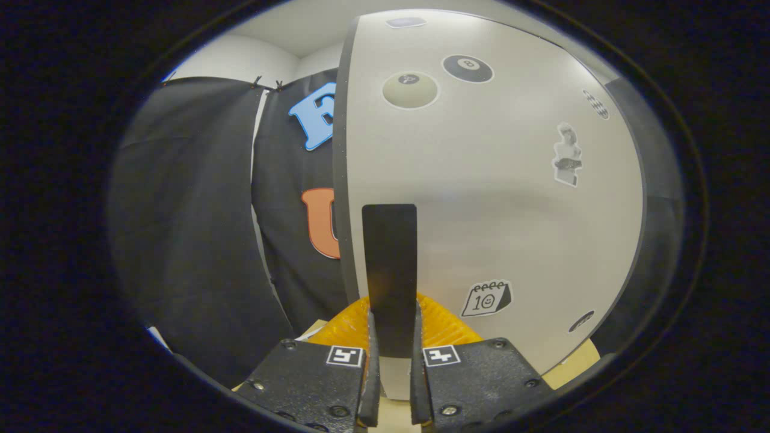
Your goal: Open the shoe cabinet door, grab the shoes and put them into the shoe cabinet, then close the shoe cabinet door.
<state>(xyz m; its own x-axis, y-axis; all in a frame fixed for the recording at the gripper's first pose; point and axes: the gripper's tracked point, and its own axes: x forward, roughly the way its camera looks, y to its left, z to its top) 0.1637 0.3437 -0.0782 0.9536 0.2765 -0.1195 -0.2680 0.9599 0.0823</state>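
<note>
A pale grey shoe cabinet door point(481, 198) with several stickers stands close ahead of me, its left edge turned toward me. A flat black handle point(390, 264) runs upright near that edge. My gripper point(392, 337) is shut on the lower part of this handle, one finger pressing each side. No shoes are seen from here.
Black cloth point(192, 228) hangs as the booth wall to the left of the door. A pale floor or tabletop point(571, 367) shows under the door's lower right corner. White wall and ceiling rise above the cloth.
</note>
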